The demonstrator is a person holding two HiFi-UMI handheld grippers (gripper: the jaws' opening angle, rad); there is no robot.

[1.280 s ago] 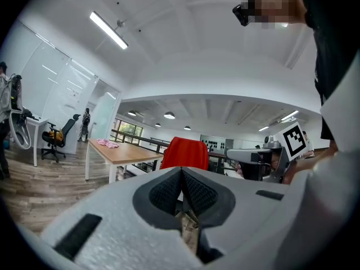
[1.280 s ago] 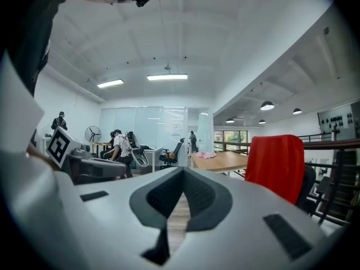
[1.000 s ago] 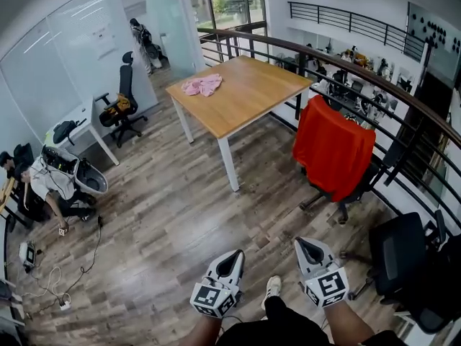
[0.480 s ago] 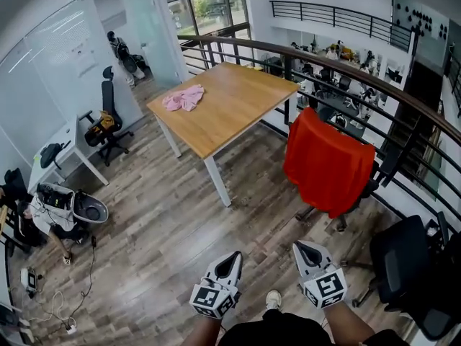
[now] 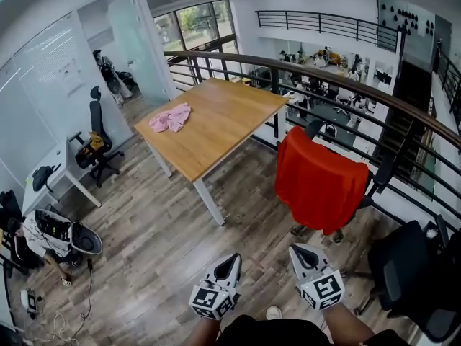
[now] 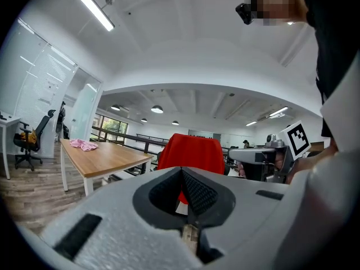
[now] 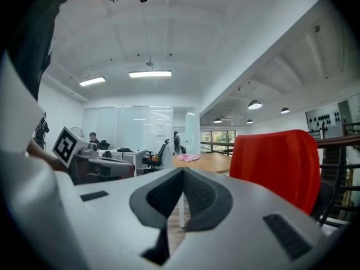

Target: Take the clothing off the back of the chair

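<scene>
A red garment (image 5: 319, 184) hangs over the back of a black office chair (image 5: 374, 190) beside the railing; it also shows as the red garment (image 6: 189, 153) straight ahead in the left gripper view and as the red garment (image 7: 278, 164) at the right of the right gripper view. My left gripper (image 5: 232, 260) and right gripper (image 5: 297, 251) are held low in front of the person, both shut with nothing between the jaws, and a stretch of floor short of the chair. The left gripper (image 6: 182, 173) points at the garment; the right gripper (image 7: 183, 173) points just left of it.
A wooden table (image 5: 223, 132) with a pink cloth (image 5: 170, 117) stands left of the chair. A curved railing (image 5: 374, 96) runs behind it. Another black chair (image 5: 407, 272) sits at the right. A person sits on the floor (image 5: 45, 233) at far left among cables.
The person has walked forward with both grippers; the red-draped chair and the table have come closer and lower in the head view. Both grippers stayed shut.
</scene>
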